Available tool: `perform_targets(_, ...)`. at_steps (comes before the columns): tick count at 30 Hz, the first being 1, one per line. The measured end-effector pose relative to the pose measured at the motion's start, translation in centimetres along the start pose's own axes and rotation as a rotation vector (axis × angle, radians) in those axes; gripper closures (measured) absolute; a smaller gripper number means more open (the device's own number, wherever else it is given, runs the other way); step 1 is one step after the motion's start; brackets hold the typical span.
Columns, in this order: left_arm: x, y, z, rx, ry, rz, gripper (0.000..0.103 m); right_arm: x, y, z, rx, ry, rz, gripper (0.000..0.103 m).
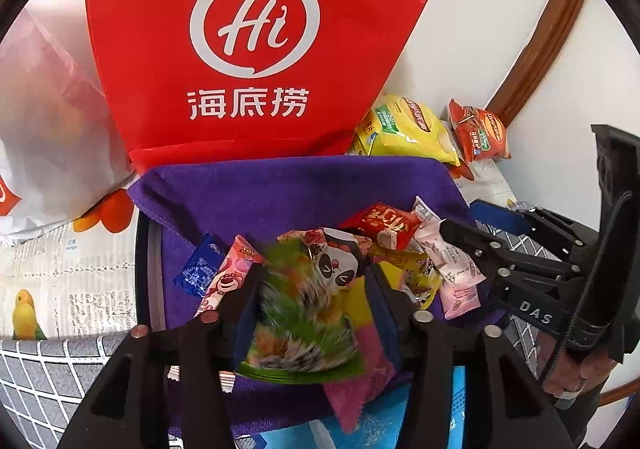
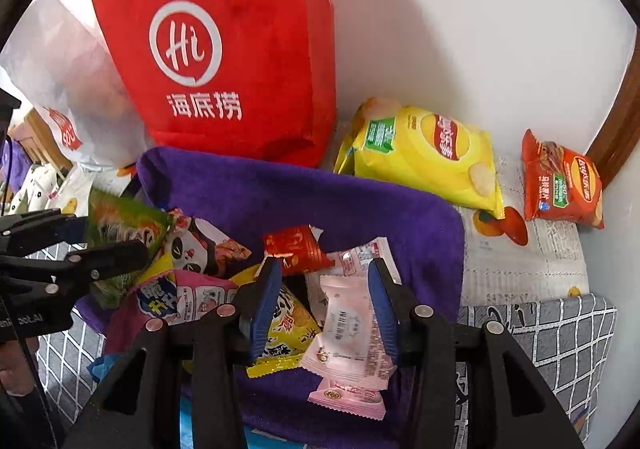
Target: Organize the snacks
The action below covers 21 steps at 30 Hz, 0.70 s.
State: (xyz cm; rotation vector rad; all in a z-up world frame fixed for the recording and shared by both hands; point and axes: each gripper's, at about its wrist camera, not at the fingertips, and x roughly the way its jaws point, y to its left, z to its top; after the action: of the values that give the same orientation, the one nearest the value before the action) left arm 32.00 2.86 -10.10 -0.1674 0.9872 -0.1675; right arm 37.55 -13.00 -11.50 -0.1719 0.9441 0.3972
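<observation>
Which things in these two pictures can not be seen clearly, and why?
- Green packet, left wrist view: blurred, print unreadable; whether the left gripper presses it is unclear.
- Yellow packet, right wrist view: partly hidden by the right gripper finger.
- Red bag: top cut off by the edge; contents unseen.

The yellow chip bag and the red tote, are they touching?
Cannot tell. In the right wrist view the yellow chip bag sits right beside the red tote, but neither view plainly shows contact or a gap.
</observation>
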Motion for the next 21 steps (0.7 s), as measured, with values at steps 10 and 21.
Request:
perform_targets(10,-1.8,-0.4,0.2,0.015,-0.046,-0.012,0.047,-1.7,-0.2,0.3,0.021,-0.043,0.004,0.054)
perform_targets(21,-4.1,-1.1,0.2,0.026,-0.086,-0.001,0.04,-4.9,0.5,0.4,-0.002,-0.091,-0.031,0.048)
